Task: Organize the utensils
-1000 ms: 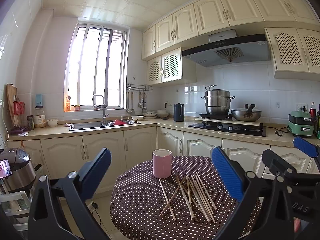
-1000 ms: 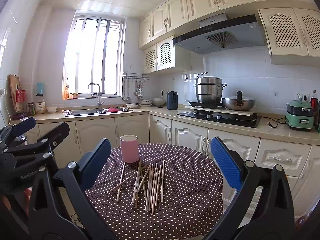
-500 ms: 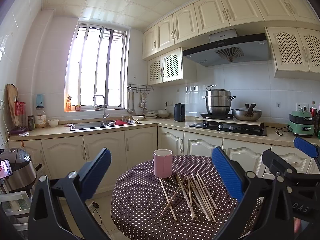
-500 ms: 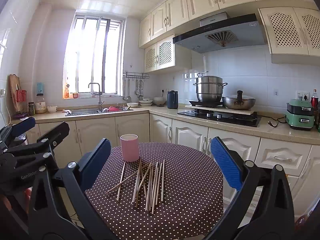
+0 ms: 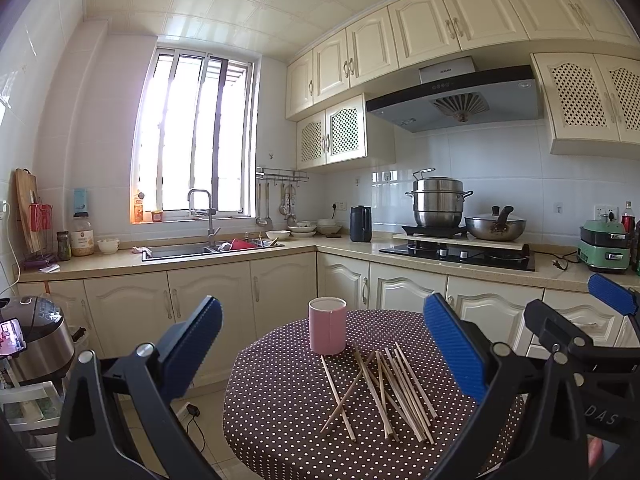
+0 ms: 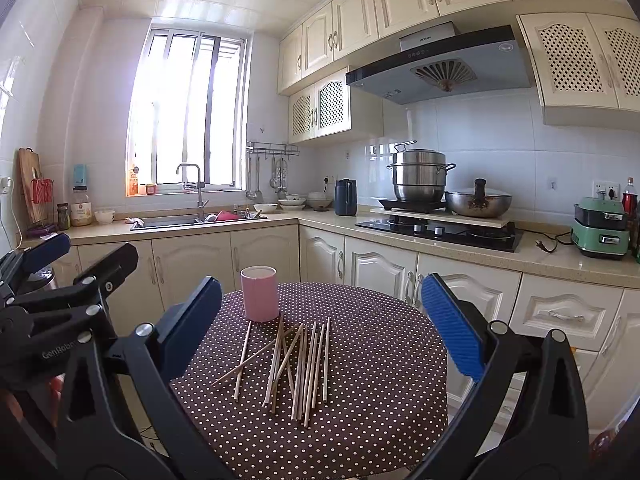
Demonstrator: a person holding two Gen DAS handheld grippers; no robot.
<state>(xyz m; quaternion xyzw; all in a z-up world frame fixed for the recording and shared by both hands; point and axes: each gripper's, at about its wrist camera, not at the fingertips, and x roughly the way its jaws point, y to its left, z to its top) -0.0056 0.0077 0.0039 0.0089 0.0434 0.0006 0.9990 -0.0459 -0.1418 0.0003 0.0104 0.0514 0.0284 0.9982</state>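
Several wooden chopsticks [image 5: 380,390] [image 6: 296,364] lie scattered on a round table with a brown polka-dot cloth [image 5: 280,404] [image 6: 380,368]. Just behind them stands an upright pink cylindrical cup [image 5: 327,331] [image 6: 259,299]. My left gripper [image 5: 320,344] hovers above the table's near side, open and holding nothing. My right gripper [image 6: 320,316] does the same beside it, also open and holding nothing. The right gripper's fingers [image 5: 612,300] show at the right edge of the left wrist view; the left gripper's fingers [image 6: 44,248] show at the left of the right wrist view.
Kitchen cabinets and counter [image 5: 240,256] wrap behind the table, with a sink [image 5: 180,250], a stove [image 5: 456,250] carrying a steel pot [image 5: 438,202] and a wok [image 5: 495,228]. A rice cooker [image 5: 36,340] sits on a low shelf at left. Floor lies left of the table.
Both views have shifted very slightly; the table, cup and chopsticks sit where they were. Both grippers stay open.
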